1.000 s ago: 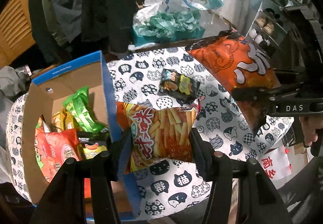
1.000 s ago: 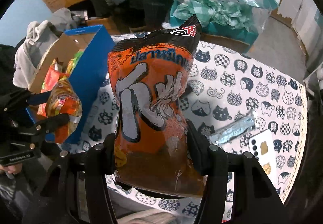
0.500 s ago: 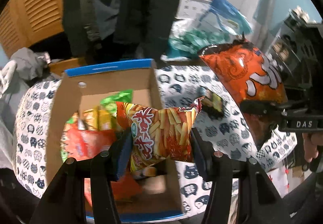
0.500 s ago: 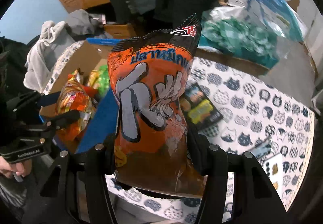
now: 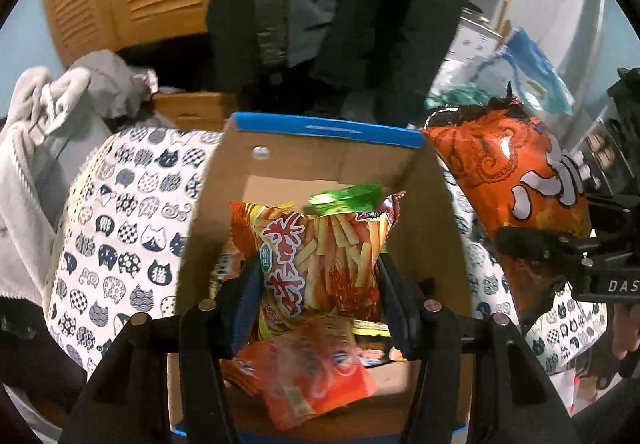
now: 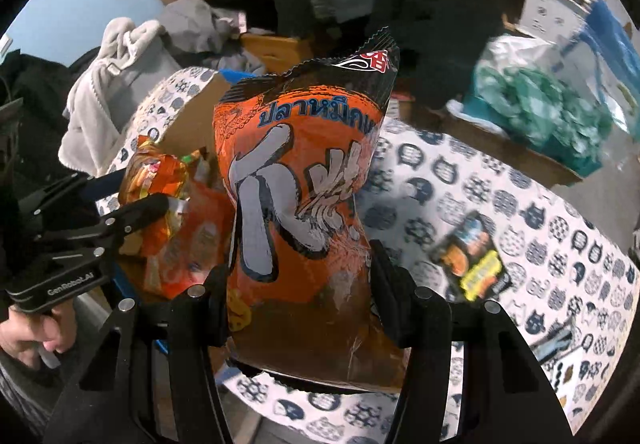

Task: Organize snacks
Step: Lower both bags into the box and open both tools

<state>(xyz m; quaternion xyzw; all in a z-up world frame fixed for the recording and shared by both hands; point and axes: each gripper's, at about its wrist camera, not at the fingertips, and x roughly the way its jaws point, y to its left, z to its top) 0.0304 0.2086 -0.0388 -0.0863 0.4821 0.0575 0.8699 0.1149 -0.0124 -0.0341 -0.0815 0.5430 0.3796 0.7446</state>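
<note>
My left gripper has its jaws clenched on the french-fry snack bag, hanging right over the open cardboard box on the cat-print surface. My right gripper grips the orange squid-chip bag, at about three o'clock of the box rim in the left view. I judge the box already crowded: a drop could leave a bag propped on the packets, or the tall one could catch the wall and slide out. A small dark packet waits on the surface.
</note>
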